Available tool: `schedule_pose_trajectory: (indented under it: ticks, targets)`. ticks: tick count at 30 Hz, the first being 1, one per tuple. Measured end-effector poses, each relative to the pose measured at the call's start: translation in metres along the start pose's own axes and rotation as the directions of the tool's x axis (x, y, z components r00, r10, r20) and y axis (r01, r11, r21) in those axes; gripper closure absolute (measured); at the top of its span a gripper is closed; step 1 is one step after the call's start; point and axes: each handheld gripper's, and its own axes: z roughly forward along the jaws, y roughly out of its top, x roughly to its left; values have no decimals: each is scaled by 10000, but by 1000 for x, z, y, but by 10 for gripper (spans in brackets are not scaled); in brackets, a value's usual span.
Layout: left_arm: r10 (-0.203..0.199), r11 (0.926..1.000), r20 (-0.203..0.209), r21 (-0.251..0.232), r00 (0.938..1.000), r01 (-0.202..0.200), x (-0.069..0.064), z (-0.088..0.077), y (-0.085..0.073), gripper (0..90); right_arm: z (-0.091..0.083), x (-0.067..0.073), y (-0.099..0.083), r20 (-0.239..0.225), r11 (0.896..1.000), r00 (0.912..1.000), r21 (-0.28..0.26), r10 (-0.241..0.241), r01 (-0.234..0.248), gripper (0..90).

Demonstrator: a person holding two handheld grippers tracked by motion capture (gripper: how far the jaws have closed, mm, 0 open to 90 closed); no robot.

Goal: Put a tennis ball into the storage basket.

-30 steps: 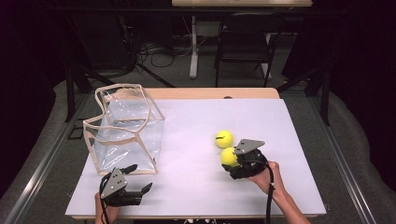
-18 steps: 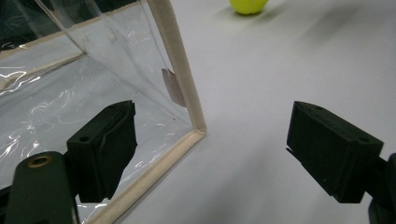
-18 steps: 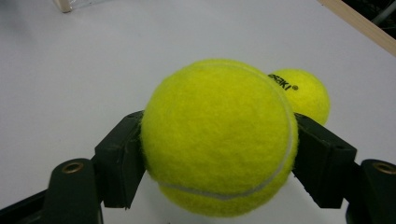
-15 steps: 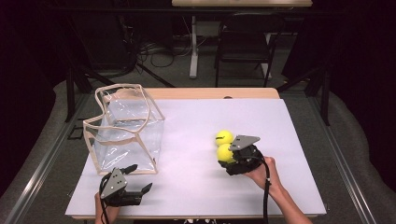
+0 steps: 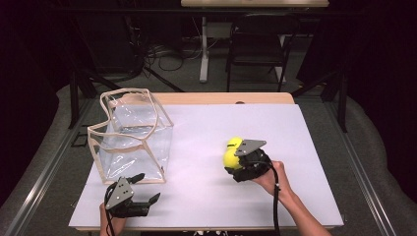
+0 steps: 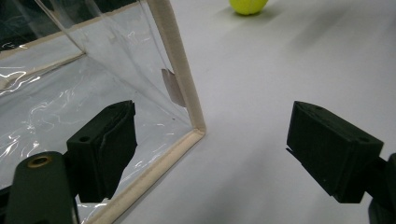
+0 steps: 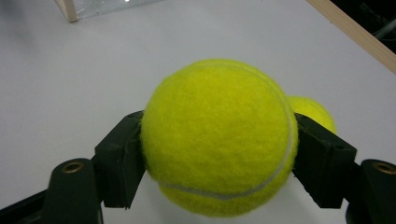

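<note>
The held tennis ball has been carried forward over the last second, right up against the second tennis ball — in the high view the two yellow shapes now nearly merge where a gap was seen before. The right gripper is clamped on its ball, a black jaw pressed into the felt on each side, so the pick looks secured; a lift toward the clear plastic bag is judged to be what comes next. Meanwhile the left gripper has not been moved — it is parked at the table's near edge with jaws spread wide, nothing between them, the bag's tan-trimmed corner just ahead. The loose ball sits just behind the held one and could be nudged and sent rolling. The stretch of white tabletop across to the bag lies open, though its rim sags unevenly.
</note>
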Motion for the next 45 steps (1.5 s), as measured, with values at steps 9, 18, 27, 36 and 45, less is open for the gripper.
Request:
schedule_pose_trajectory:
  ticks: [9, 18, 27, 36, 45]
  targets:
    - [4, 10000, -16, -1, 10000, -4, 0, 0, 0, 159, 5, -2, 7, -88, 10000, 9999, -57, -54, 54, 259]
    - [1, 10000, -26, -10, 10000, -1, 0, 0, 0, 159, 9, -3, 13, -114, 9999, 9999, -93, -108, 107, 259]
    - [11, 10000, -25, -17, 10000, -11, 0, 0, 0, 159, 12, -4, 23, -102, 9994, 9995, -134, -305, 304, 259]
    - [2, 10000, -41, -36, 10000, -2, 0, -1, 0, 159, 17, -6, 30, -198, 9993, 9992, -135, -357, 355, 259]
    - [-4, 10000, -43, -64, 10000, 4, 0, 0, 0, 159, 22, -6, 38, -273, 9992, 9990, -213, -347, 341, 259]
